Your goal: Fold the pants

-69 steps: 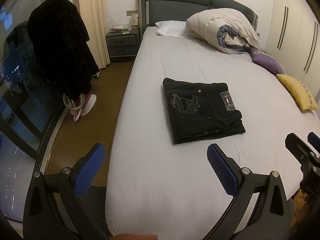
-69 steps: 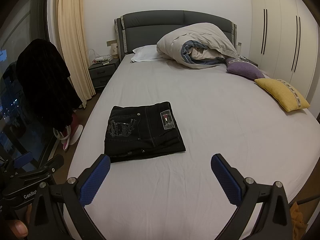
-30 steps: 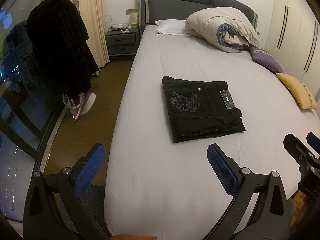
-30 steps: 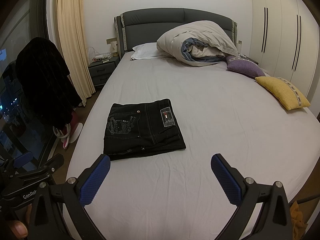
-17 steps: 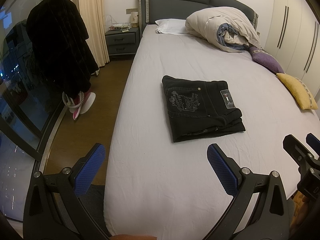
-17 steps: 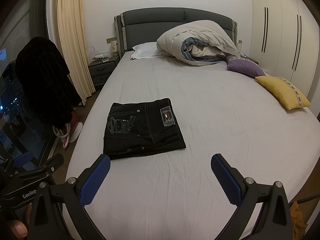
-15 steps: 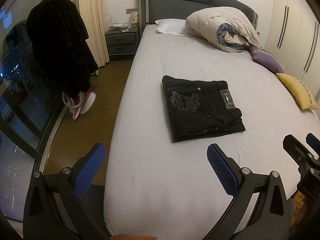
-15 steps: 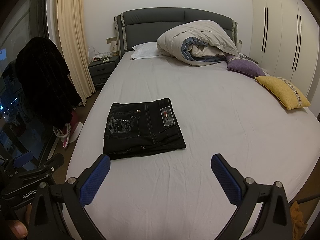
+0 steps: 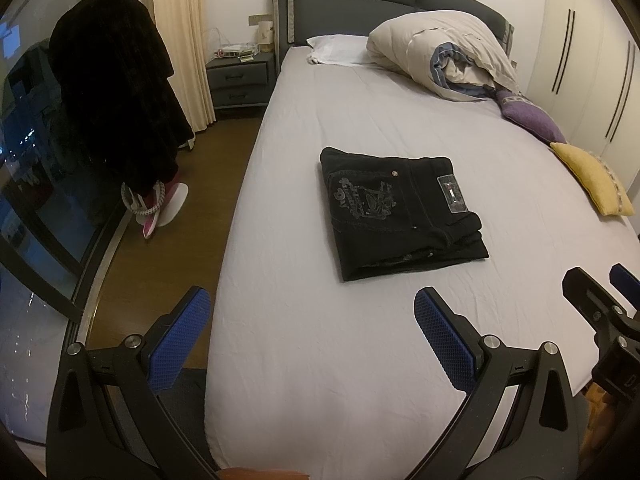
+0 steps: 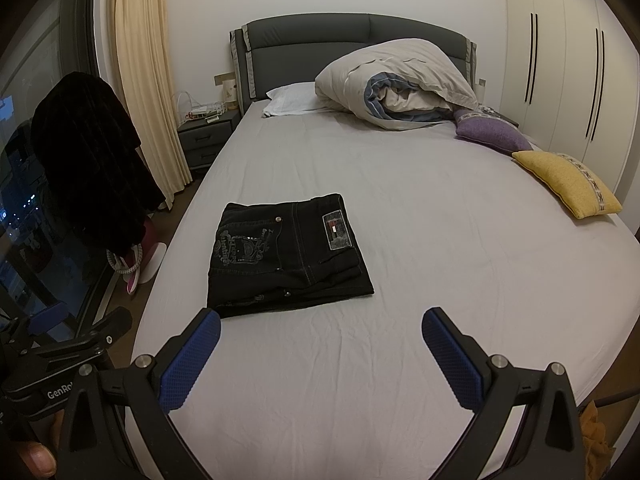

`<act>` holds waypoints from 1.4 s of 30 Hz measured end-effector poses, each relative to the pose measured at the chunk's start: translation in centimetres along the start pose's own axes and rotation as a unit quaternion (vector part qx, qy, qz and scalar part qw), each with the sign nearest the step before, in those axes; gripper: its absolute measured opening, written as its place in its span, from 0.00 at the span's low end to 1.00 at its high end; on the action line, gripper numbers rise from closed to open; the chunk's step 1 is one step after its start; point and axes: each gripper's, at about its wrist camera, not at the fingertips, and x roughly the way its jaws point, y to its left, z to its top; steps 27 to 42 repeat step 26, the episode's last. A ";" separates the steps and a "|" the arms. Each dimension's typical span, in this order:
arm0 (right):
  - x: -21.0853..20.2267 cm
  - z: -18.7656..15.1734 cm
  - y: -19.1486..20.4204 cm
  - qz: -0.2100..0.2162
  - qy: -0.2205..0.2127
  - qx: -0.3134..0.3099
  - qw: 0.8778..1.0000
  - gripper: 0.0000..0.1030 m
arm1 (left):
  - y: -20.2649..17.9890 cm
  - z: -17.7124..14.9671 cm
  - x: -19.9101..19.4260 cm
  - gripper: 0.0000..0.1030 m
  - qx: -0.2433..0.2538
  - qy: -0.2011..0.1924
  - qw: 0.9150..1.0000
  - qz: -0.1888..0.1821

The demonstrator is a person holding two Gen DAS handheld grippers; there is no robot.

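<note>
Bedroom, grey-sheeted bed [image 9: 320,360]: black embroidered denim pants [image 9: 400,208], folded into a compact rectangle, centre frame. Left tongs [image 9: 308,336] and right tongs [image 10: 320,354]: spread wide, empty, low in frame, well apart from pants. Risk: any further nudge could splay the stacked layers.

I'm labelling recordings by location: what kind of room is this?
A home bedroom, most likely: a large bed with a padded headboard, a nightstand beside it, and a built-in wardrobe. Folded black pants lie on the sheet.
</note>
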 end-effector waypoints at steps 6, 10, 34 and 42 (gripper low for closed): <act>0.0 -0.2 0.0 0.001 0.001 -0.001 1.000 1.00 | 0.2 0.2 0.3 1.00 0.000 0.003 1.000 -0.003; -0.1 -0.4 0.0 0.002 0.001 -0.001 1.000 1.00 | 0.4 0.3 0.5 1.00 -0.001 0.006 1.000 -0.006; -0.2 -0.9 0.0 0.006 0.007 -0.001 1.000 1.00 | 0.6 0.1 1.6 1.00 -0.008 0.019 1.000 -0.012; -0.2 -0.9 0.0 0.006 0.007 -0.001 1.000 1.00 | 0.6 0.1 1.6 1.00 -0.008 0.019 1.000 -0.012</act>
